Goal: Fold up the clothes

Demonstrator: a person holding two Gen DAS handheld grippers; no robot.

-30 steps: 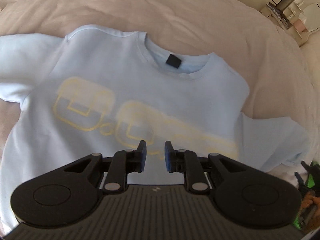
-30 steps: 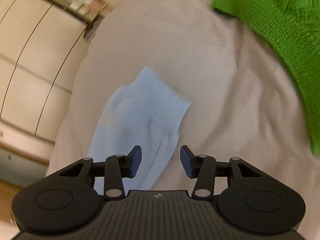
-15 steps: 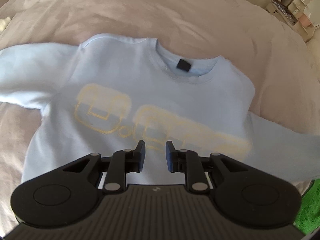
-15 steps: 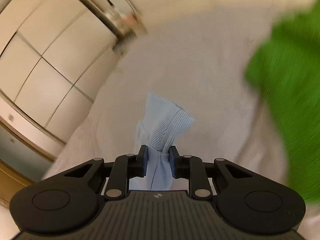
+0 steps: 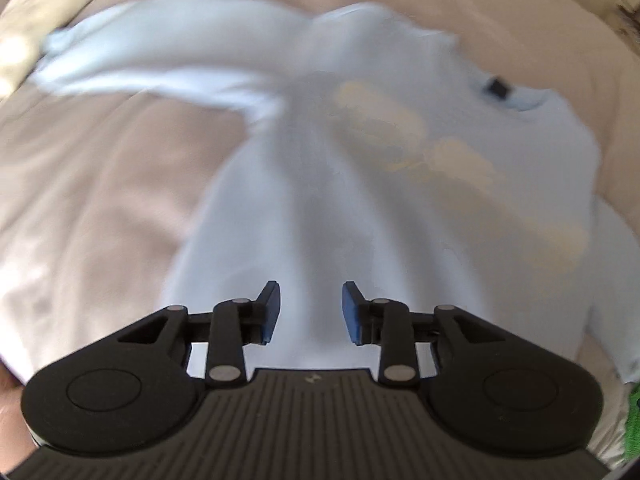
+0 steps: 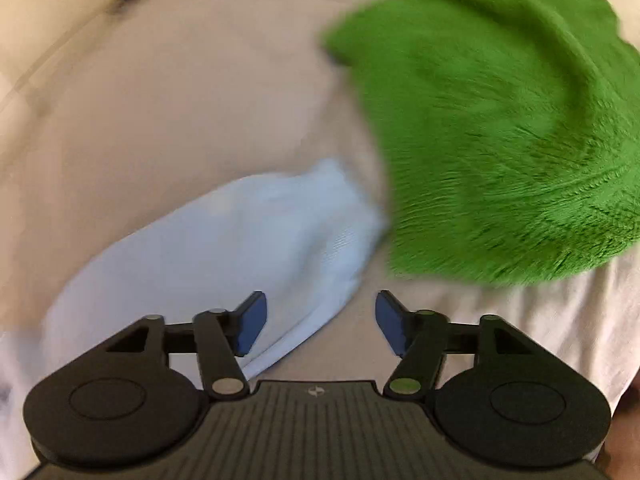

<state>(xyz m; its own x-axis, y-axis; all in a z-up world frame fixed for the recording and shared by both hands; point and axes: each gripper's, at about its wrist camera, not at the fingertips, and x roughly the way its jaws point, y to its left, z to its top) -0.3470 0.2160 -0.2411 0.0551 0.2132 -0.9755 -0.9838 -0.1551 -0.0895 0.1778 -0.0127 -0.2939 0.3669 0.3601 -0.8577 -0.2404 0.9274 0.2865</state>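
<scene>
A light blue sweatshirt (image 5: 360, 200) with a pale yellow print lies flat on the beige bed, its left sleeve (image 5: 160, 64) stretched out to the upper left. The view is blurred by motion. My left gripper (image 5: 311, 312) is open and empty above the sweatshirt's lower body. In the right wrist view, the sweatshirt's right sleeve (image 6: 224, 248) lies on the bed with its cuff pointing up and right. My right gripper (image 6: 320, 324) is open and empty, just over the sleeve's lower edge.
A fuzzy green garment (image 6: 500, 140) lies on the bed (image 6: 180, 100) right next to the sleeve cuff; a sliver of it shows in the left wrist view (image 5: 632, 432). Beige bedding (image 5: 100, 200) surrounds the sweatshirt.
My right gripper held the sleeve cuff half a second ago; it has let go and opened, and the sleeve lies on the bed. My left gripper has opened wider and swung left.
</scene>
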